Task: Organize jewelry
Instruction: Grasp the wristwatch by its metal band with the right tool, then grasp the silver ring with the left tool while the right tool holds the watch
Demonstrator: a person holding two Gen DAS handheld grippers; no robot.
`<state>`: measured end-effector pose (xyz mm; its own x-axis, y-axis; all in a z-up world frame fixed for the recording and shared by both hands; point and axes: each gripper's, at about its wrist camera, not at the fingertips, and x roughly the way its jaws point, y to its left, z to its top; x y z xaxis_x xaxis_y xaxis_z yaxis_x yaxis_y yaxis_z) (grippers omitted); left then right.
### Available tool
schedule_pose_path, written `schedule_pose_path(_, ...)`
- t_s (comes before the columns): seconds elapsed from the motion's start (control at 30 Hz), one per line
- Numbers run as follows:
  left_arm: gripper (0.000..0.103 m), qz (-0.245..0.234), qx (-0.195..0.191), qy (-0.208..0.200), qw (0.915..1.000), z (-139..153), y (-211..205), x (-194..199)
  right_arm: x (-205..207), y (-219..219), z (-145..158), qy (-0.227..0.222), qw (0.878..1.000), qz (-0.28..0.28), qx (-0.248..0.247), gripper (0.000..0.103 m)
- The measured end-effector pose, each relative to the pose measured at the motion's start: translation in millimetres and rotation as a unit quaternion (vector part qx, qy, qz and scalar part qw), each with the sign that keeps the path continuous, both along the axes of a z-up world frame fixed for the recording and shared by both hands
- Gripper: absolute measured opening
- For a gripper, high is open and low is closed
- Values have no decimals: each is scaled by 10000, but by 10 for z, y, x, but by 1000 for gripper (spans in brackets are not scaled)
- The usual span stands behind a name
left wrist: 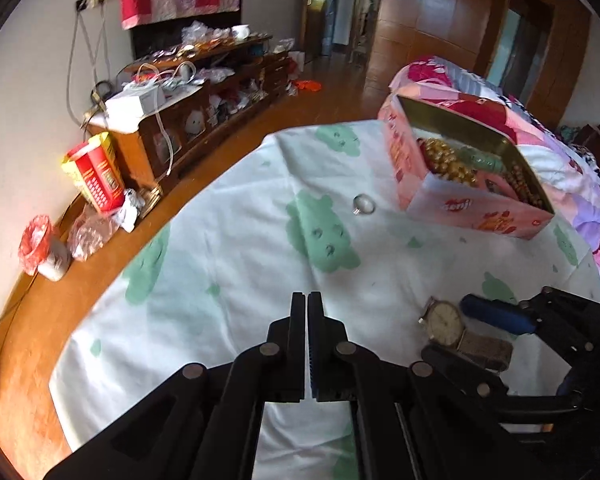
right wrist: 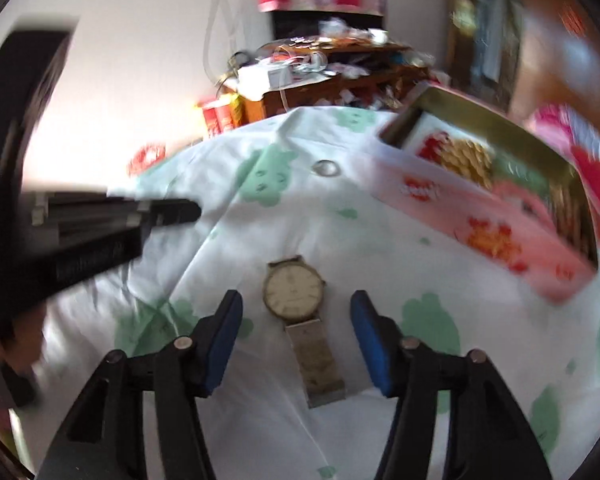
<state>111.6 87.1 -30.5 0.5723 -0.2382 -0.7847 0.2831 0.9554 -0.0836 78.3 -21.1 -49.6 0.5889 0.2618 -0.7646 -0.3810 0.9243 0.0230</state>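
while right gripper [right wrist: 296, 340] straddles gold round-faced wristwatch with mesh strap [right wrist: 294, 290], fingers apart, untouched; left gripper [left wrist: 307, 344] empty, fingers together. next: clamp watch, carry to pink jewelry tin [right wrist: 500, 240].

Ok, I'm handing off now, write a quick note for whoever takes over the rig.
Left gripper: shut, empty, hovering over the cloth.
Right gripper: open, the watch lies between its fingers, not gripped.
Tin: open on the cloth, with gold beads and other jewelry already inside.
Ring: loose on the cloth, between the watch and the tin.
Left to do: grip the watch and put it in the tin, then the ring.
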Motion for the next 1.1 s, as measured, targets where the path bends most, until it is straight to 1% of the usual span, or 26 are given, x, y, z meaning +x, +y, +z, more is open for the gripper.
schedule_pose_path(0.03,1,-99,23,-32,9999,14,-38,18,-6,18,-4,-104,9997,-4,-215,39)
schedule_pose_path(0.07,1,-220,64,-84,9997,28,-95,40,13,-12,2,-87,9998,-47,-168,35)
schedule_pose_path(0.13,1,-368,140,-195,9990,44,-177,93,95,-152,-1,-61,9991,-416,-49,35)
schedule_pose_path(0.17,1,-440,176,-219,9986,39,-244,162,154,-262,5,-40,9976,-691,53,35)
schedule_pose_path(0.23,1,-583,176,-134,9981,5,-324,299,231,-429,12,-19,9935,-1122,200,35)
schedule_pose_path(0.27,1,-662,190,-83,9976,-16,-368,380,271,-565,18,-17,9894,-1400,397,35)
schedule_pose_path(0.37,1,-823,406,-18,9958,-87,-495,525,281,-736,32,14,9815,-1793,667,35)
schedule_pose_path(0.43,1,-892,639,-52,9939,-114,-565,589,271,-771,44,18,9798,-1835,790,35)
schedule_pose_path(0.47,1,-909,686,-98,9934,-103,-576,592,271,-787,49,18,9792,-1851,825,35)
schedule_pose_path(0.53,1,-933,657,-171,9933,-71,-567,610,264,-829,55,32,9783,-1849,931,35)
schedule_pose_path(0.6,1,-957,524,-144,9939,-56,-541,654,271,-812,49,45,9774,-1847,1031,35)
schedule_pose_path(0.7,2,-994,525,-107,9936,-73,-584,707,266,-810,38,46,9772,-1847,1044,35)
schedule_pose_path(0.8,10,-1025,470,10,9936,-96,-609,748,287,-840,32,52,9748,-1900,1172,35)
schedule_pose_path(0.9,29,-1217,296,60,9921,-93,-633,732,310,-845,32,63,9739,-1908,1228,35)
schedule_pose_path(0.93,46,-1274,258,78,9915,-92,-637,718,310,-836,34,60,9743,-1907,1199,35)
schedule_pose_path(0.97,58,-1341,225,89,9907,-93,-649,695,309,-822,36,59,9745,-1907,1183,35)
schedule_pose_path(1.0,62,-1357,250,73,9904,-93,-673,682,307,-818,36,61,9745,-1905,1182,35)
schedule_pose_path(1.07,62,-1375,467,-53,9894,-120,-726,639,305,-817,38,65,9741,-1905,1217,35)
schedule_pose_path(1.1,62,-1371,517,-113,9891,-129,-744,627,305,-818,39,67,9739,-1904,1230,35)
